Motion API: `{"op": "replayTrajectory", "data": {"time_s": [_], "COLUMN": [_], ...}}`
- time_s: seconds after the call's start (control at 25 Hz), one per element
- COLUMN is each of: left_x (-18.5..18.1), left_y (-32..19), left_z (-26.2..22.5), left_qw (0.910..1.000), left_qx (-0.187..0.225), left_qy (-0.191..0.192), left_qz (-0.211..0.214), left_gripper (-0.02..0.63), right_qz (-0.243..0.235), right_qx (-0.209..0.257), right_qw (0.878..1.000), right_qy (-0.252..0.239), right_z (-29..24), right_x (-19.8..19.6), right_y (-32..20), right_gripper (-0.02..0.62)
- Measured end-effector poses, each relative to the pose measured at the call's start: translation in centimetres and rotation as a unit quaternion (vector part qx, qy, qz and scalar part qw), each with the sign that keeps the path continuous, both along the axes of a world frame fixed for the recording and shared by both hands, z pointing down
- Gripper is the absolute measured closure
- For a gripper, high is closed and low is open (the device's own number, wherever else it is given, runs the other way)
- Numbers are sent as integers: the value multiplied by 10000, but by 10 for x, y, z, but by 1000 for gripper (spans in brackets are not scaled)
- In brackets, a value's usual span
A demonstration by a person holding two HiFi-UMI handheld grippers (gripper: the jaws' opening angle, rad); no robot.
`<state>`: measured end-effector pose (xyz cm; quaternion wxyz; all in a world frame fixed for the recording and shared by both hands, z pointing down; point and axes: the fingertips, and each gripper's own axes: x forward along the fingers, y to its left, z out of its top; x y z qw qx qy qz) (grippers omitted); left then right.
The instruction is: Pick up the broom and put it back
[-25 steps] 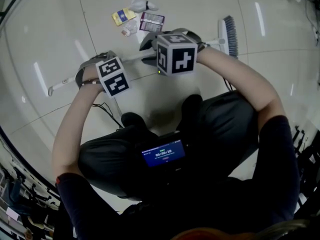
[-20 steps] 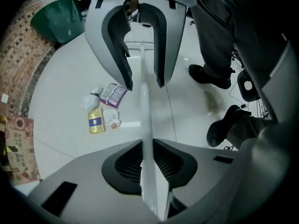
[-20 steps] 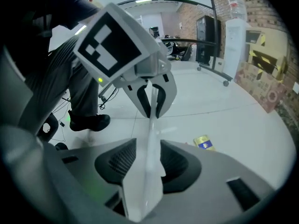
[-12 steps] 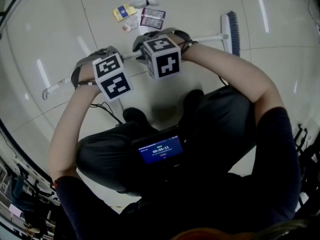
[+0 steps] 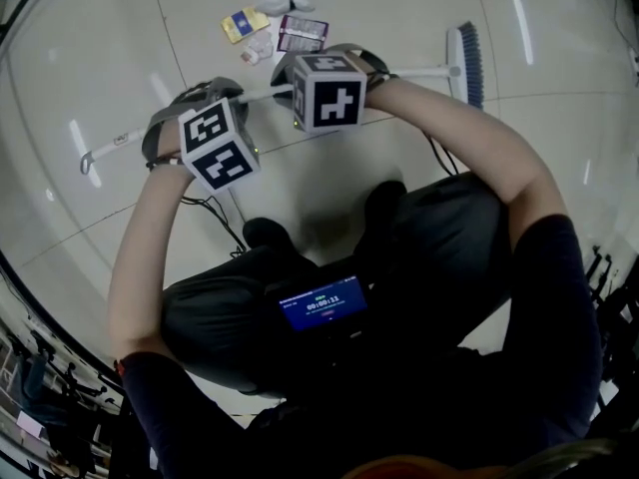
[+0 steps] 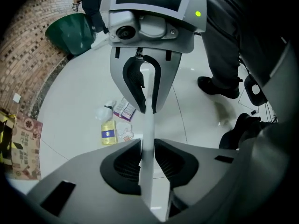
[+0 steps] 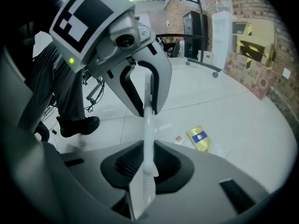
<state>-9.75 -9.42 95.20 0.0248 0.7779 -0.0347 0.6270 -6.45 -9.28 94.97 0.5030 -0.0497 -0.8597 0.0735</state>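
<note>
broom (image 5: 464, 63) handle: middle stretch is hidden in the head view, and the near end runs off the bottom edge in both gripper views

left hand-held gripper (image 6: 147, 148): in the head view its jaws are tucked out of sight under its own cube; they've just eased a bit wider, with the handle between them

right hand-held gripper (image 7: 147, 160): same deal under its cube; jaws just closed in on the handle

packets (image 5: 275, 30) just past the handle: print is way too small to read

shoe (image 7: 77, 124) off to the side of the handle: smeared, no detail
</note>
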Motion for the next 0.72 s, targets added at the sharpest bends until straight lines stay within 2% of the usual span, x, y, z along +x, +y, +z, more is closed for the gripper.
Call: {"op": "replayTrajectory", "data": {"time_s": [0.2,0.36,0.44,0.52,0.56,0.64,0.72], "left_x": [2,-2,-13,-21,-23,-25,-26], "left_y": [-18,-39,-56,-66,-66,-58,-46], "left_z": [-6,-27,-59,-94,-109,-124,-120], "left_qw": [9987,9951,9883,9794,9745,9618,9415], "left_qx": [144,897,1375,1551,1463,977,312], "left_qy": [384,372,525,931,1199,1705,2081], "left_qz": [-287,-167,-398,-895,-1210,-1908,-2631], "left_gripper": [502,502,502,502,502,503,503], "right_qz": [77,318,530,655,696,790,917], "right_qx": [260,410,435,471,496,547,583], "right_qw": [9996,9987,9976,9967,9963,9953,9937], "right_qy": [26,25,4,-22,-49,-137,-257], "right_z": [-1,-4,-5,-8,-11,-18,-25], "right_x": [3,12,14,14,14,16,20], "right_y": [-14,-30,-41,-48,-51,-58,-65], "right_gripper": [515,517,517,518,518,518,518]}}
